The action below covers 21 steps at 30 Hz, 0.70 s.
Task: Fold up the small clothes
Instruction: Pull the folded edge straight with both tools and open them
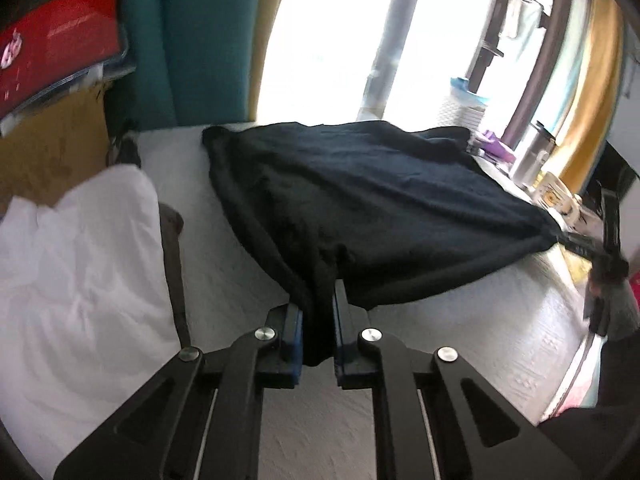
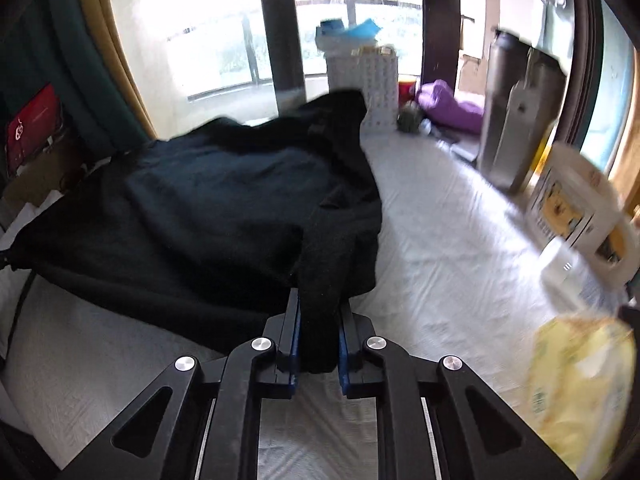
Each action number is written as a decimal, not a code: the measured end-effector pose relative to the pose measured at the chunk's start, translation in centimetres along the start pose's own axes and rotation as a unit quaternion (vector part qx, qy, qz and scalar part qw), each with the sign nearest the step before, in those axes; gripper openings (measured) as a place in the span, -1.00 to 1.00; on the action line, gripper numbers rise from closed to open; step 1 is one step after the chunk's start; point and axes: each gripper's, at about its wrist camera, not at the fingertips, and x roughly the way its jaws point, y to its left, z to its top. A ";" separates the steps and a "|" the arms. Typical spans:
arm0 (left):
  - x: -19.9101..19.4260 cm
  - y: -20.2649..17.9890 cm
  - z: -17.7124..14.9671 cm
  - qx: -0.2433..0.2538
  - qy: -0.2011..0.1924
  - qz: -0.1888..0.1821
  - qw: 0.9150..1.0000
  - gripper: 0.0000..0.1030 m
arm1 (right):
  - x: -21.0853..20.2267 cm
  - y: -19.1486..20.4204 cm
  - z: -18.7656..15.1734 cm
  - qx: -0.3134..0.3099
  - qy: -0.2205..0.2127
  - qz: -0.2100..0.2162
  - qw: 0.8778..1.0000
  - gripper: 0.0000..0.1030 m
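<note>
A black garment (image 1: pixel 372 204) lies spread over the white-covered table (image 1: pixel 248 264); it also shows in the right wrist view (image 2: pixel 224 200). My left gripper (image 1: pixel 318 300) is shut on a bunched near corner of the garment, cloth pinched between its blue pads. My right gripper (image 2: pixel 319 304) is shut on another near corner of the same garment, which hangs down between its jaws. The garment's near edge is lifted off the table between the two grippers. The far edge rests on the table.
White cloth (image 1: pixel 76 264) lies piled at the left. A steel flask (image 2: pixel 516 120), a yellow-labelled tub (image 2: pixel 580 216) and a yellow packet (image 2: pixel 580 384) stand along the right side. A white basket (image 2: pixel 368 84) and a purple cloth (image 2: pixel 448 108) sit at the back.
</note>
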 end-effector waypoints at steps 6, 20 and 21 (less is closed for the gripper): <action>0.2 -0.5 -2.6 0.009 0.047 -0.004 0.999 -0.85 | -1.7 -0.7 -0.8 -0.006 0.008 -0.010 1.000 -0.73; -1.6 4.3 -4.3 -0.058 0.046 0.054 0.996 -0.89 | -0.5 -1.7 -3.9 0.027 0.030 -0.029 0.999 0.19; -1.6 3.8 -4.1 -0.053 0.044 0.058 0.996 -0.88 | -0.8 -1.7 -4.1 0.027 0.026 -0.027 0.999 0.93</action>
